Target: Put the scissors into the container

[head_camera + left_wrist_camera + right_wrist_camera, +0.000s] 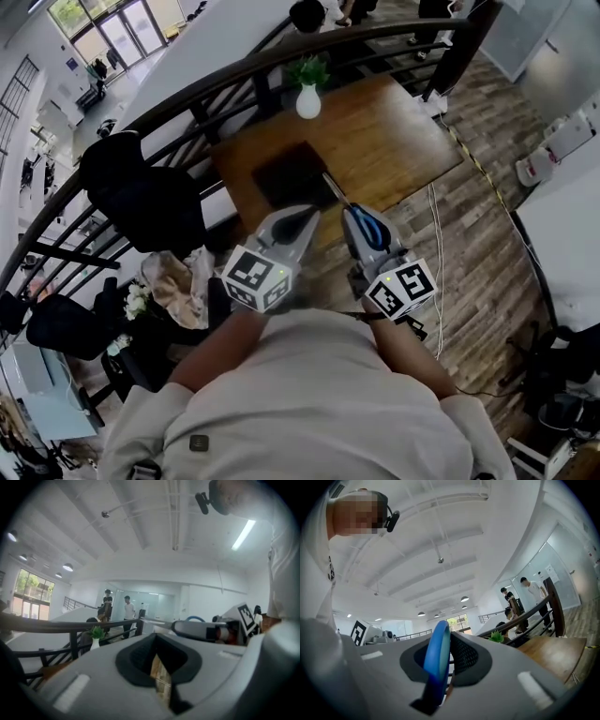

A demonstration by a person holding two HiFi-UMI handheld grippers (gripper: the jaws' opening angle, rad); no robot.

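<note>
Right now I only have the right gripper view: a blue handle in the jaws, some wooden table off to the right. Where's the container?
Observer: The dark square container lies flat on the wooden table, ahead of both grippers in the head view.
Operator: Which way do the blades point?
Observer: The scissors in the right gripper point forward, blade tips showing at the container's right edge; whether they are over it, I cannot tell.
Operator: Is the left gripper carrying anything?
Observer: No. By its own view the left gripper has nothing between its jaws, which stand a narrow gap apart.
</note>
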